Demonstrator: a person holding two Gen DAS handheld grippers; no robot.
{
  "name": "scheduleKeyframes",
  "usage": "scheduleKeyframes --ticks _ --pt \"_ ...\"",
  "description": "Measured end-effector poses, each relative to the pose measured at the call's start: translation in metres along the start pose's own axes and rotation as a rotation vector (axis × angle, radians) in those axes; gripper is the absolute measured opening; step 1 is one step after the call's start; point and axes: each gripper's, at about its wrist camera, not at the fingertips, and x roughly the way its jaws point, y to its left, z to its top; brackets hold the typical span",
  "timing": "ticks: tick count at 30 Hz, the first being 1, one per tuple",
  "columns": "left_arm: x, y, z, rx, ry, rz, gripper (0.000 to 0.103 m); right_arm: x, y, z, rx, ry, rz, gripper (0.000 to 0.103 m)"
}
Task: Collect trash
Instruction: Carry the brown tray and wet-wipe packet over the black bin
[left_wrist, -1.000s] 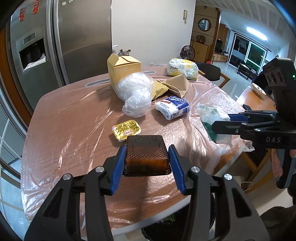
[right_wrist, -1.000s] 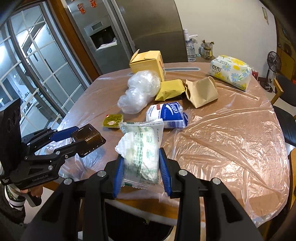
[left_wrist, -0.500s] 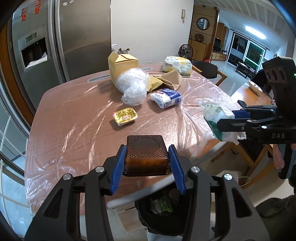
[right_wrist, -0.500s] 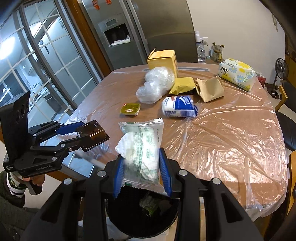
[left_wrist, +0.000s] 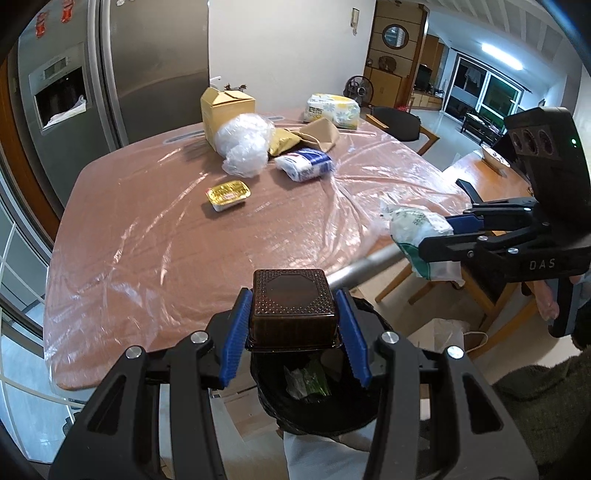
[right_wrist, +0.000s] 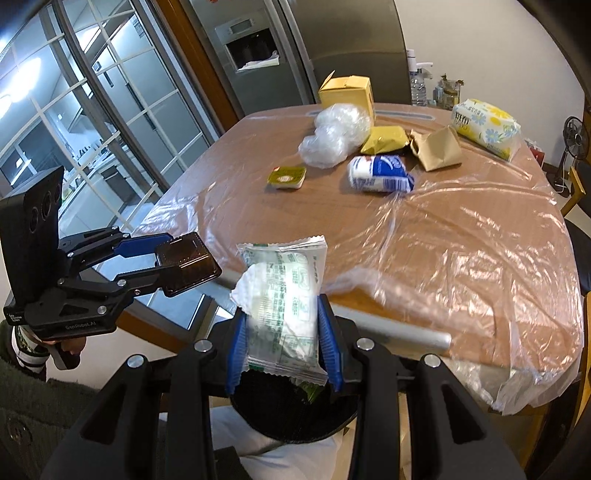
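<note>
Brown plastic tray in the left gripper and wrapper in the right gripper, both clamped by fingers, are now clearing the counter, hovering over the bin; release is likely next.

Both views are evenly bright and mostly sharp. A ceiling light glows at 1 o'clock in the left view; bright window panes blow out at 10 o'clock in the right view. Glare streaks the plastic sheet covering the surface. Fisheye bending and dark corners ring both pictures.
</note>
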Motion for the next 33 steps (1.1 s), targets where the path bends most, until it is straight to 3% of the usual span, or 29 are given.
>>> scheduleKeyframes --ticks 13,33 --pt "0.004 -0.022 -0.023 0.028 0.078 -0.059 0.048 0.009 0.006 -0.031 -0.026 0.111 0.023 0.035" --pt "0.05 -0.022 -0.054 0.017 0.213 -0.061 0.048 0.055 0.001 -0.059 -0.076 0.225 -0.028 0.035"
